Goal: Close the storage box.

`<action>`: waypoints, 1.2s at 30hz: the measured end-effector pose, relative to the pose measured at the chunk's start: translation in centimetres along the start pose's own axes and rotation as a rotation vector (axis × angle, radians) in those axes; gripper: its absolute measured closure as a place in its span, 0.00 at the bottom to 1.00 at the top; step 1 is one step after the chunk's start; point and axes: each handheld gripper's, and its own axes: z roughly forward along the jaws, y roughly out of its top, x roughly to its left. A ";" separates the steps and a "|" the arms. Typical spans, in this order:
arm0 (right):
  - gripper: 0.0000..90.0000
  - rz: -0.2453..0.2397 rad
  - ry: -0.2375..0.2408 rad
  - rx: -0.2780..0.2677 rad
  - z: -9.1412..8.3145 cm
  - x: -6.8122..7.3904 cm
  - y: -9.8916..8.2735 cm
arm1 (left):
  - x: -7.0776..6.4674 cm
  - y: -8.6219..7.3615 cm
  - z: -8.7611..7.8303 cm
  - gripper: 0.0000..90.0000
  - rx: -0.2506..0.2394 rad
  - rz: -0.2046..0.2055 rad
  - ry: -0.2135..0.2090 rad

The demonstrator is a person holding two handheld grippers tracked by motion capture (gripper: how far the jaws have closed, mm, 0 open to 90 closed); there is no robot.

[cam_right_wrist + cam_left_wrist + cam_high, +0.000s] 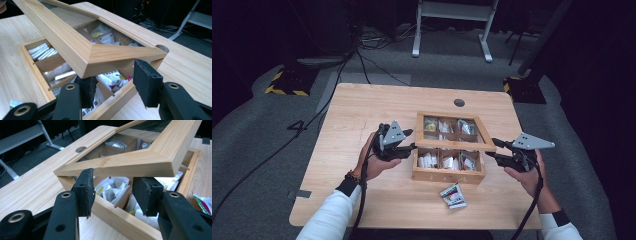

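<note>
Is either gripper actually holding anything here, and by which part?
The hinged lid is propped up, each gripper under a front corner. Whether the pads clamp it cannot be told.

The raised lid (130, 162) hides the far compartments of the box (120, 216) and runs off the top edge. Packets' (112, 81) print is too small to read.

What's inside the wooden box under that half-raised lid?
The box is split into compartments holding small packets, mostly white, some with colour. The raised lid has a clear pane, so the back compartments show through, but its frame covers parts of them.
</note>
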 end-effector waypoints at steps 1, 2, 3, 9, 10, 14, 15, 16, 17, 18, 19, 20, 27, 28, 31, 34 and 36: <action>0.60 0.000 0.000 0.004 0.0 0.1 -0.1 | 0.0 -0.1 0.0 0.58 0.000 -0.005 -0.002; 0.60 0.002 0.002 0.005 0.0 0.2 -0.1 | -0.1 -0.2 0.0 0.58 0.002 -0.005 -0.001; 0.59 -0.001 0.004 0.008 0.0 0.2 -0.2 | -0.1 -0.3 0.0 0.58 0.002 -0.005 -0.001; 0.55 -0.016 0.005 0.025 -0.2 0.7 -0.2 | -0.4 -0.6 0.0 0.58 0.006 -0.009 -0.006; 0.55 -0.016 0.006 0.028 -0.2 0.7 -0.3 | -0.5 -0.6 0.0 0.58 0.009 -0.006 -0.006; 0.51 -0.013 0.023 0.029 -0.3 0.9 -0.5 | -0.7 -0.9 0.1 0.58 0.022 -0.003 -0.009; 0.51 -0.017 0.022 0.033 -0.3 1.0 -0.5 | -0.8 -1.0 0.2 0.58 0.025 -0.005 -0.009; 0.50 -0.018 0.022 0.034 -0.2 1.1 -0.6 | -0.8 -1.0 0.3 0.58 0.026 -0.005 -0.008; 0.50 -0.015 0.024 0.037 -0.2 1.1 -0.7 | -0.8 -1.1 0.3 0.58 0.033 -0.003 -0.013; 0.49 -0.017 0.026 0.039 -0.1 1.1 -0.8 | -0.9 -1.1 0.4 0.57 0.037 -0.002 -0.014; 0.49 -0.014 0.028 0.042 -0.1 1.1 -0.9 | -0.9 -1.2 0.5 0.57 0.040 -0.001 -0.014; 0.49 -0.012 0.028 0.046 -0.1 1.1 -1.0 | -0.9 -1.2 0.6 0.57 0.041 -0.001 -0.015; 0.49 -0.007 0.034 0.057 0.1 1.3 -1.5 | -1.0 -1.5 0.8 0.55 0.059 0.001 -0.020; 0.49 -0.008 0.034 0.060 0.1 1.3 -1.5 | -1.0 -1.6 0.8 0.55 0.062 0.002 -0.021; 0.47 -0.006 0.040 0.067 0.1 1.4 -1.7 | -1.1 -1.8 0.8 0.54 0.074 0.007 -0.017; 0.47 -0.003 0.045 0.075 0.2 1.5 -1.9 | -1.2 -2.0 0.8 0.54 0.084 0.012 -0.026; 0.47 -0.004 0.046 0.078 0.2 1.6 -2.1 | -1.2 -2.2 0.9 0.54 0.085 0.009 -0.034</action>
